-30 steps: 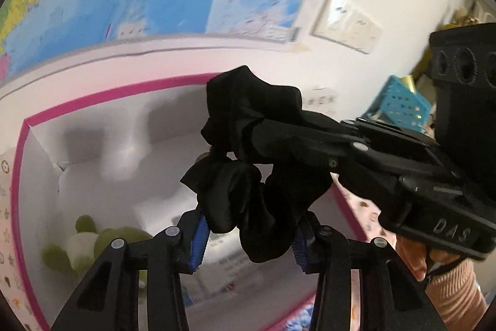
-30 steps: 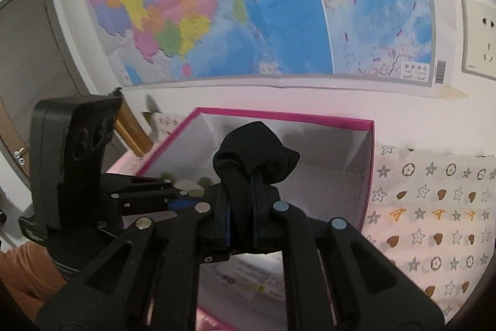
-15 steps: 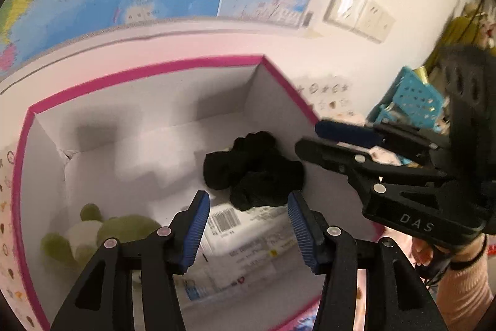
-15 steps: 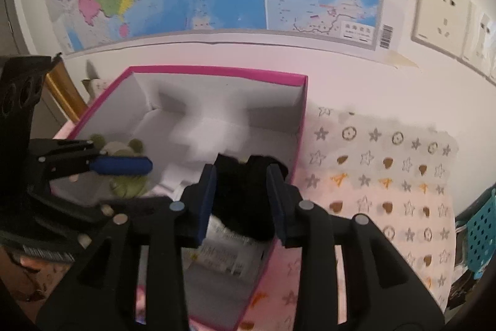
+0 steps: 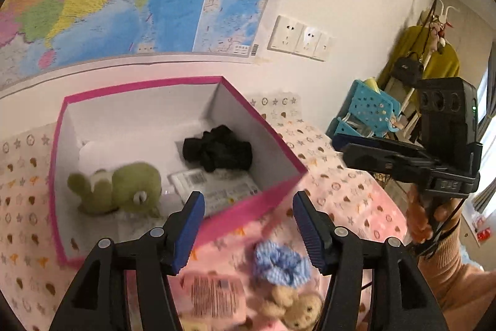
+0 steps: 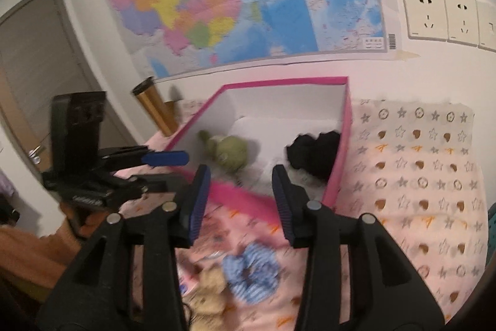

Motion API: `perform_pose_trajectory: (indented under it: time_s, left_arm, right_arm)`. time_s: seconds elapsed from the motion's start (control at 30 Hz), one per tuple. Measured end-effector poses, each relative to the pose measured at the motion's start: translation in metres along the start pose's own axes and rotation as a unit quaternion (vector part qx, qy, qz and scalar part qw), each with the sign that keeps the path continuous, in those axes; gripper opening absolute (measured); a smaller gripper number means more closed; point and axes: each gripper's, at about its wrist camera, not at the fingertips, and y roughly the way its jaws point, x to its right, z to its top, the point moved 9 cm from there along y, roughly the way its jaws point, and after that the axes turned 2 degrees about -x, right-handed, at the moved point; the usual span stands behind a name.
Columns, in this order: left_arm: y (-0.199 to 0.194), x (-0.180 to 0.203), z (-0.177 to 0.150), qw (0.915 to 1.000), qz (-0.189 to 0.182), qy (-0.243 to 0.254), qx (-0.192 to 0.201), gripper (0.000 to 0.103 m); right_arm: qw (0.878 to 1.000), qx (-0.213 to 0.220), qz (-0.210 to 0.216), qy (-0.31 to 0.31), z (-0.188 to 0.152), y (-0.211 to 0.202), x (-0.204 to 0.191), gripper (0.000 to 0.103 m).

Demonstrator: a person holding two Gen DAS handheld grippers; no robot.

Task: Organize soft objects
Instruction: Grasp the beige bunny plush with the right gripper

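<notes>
Since both pairs of jaws stand apart with nothing between them, the moment is judged to fall between one drop and the next pick.

Black scrunchie (image 5: pixel 217 148): lies inside the pink-rimmed box (image 5: pixel 269 131), against its right wall, partly over a white labelled packet (image 5: pixel 214 186); released there, it is judged to be put away.

Green plush (image 5: pixel 116 188): rests on the box floor toward the left wall, well apart from the scrunchie, so bare floor is left between the two.

Left hand-held gripper (image 5: pixel 248 233): jaws have just been opening and are held apart and empty, over the near corner of the box; no pad touches anything.

Right hand-held gripper (image 6: pixel 241 205): jaws likewise have just been opening, apart and empty, above the near rim.

Blue striped scrunchie (image 6: pixel 251 272): lies on the patterned cloth (image 6: pixel 418 163) outside the box, just beside a small tan bear (image 6: pixel 209 289); both are judged to be left to gather.

Edges: the near pink rim stands between the grippers and the box floor, so anything carried in is judged to need lifting over it.

Open room: the cloth to the right of the box is bare; the space near the remaining toys is crowded, with a flat printed packet (image 5: pixel 214 293) close by, so a neighbour may be caught in a careless grasp.
</notes>
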Motion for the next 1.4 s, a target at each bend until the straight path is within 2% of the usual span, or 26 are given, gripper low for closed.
perform_pose_trajectory:
  time_s: [0.17, 0.27, 0.5, 0.7, 1.07, 1.17, 1.4]
  left_arm:
    - [-0.008, 0.008, -0.033, 0.9998, 0.013, 0.013, -0.009, 0.061]
    - [-0.010, 0.012, -0.055, 0.9998, -0.003, 0.007, -0.020, 0.061]
    - [-0.008, 0.020, -0.092, 0.9994, -0.006, -0.004, -0.034, 0.061]
    - [-0.010, 0.018, -0.115, 0.9988, -0.006, -0.022, -0.044, 0.061]
    - [-0.007, 0.021, -0.134, 0.9979, -0.012, -0.029, -0.056, 0.061]
    - [-0.005, 0.023, -0.136, 0.9977, -0.016, -0.029, -0.059, 0.061]
    - [0.001, 0.031, -0.141, 0.9967, -0.035, -0.024, -0.070, 0.061]
  right_arm:
    - [1.000, -0.006, 0.010, -0.008, -0.037, -0.019, -0.019, 0.050]
    - [1.000, -0.027, -0.001, -0.009, -0.064, -0.019, -0.025, 0.051]
    - [0.995, -0.098, -0.002, 0.012, -0.124, 0.004, -0.029, 0.051]
    - [0.989, -0.146, -0.019, -0.013, -0.157, 0.026, -0.034, 0.051]
    - [0.979, -0.201, 0.010, -0.001, -0.180, 0.071, -0.033, 0.050]
    - [0.979, -0.200, 0.023, 0.000, -0.180, 0.072, -0.037, 0.040]
    - [0.983, -0.183, 0.026, 0.011, -0.176, 0.064, -0.033, 0.038]
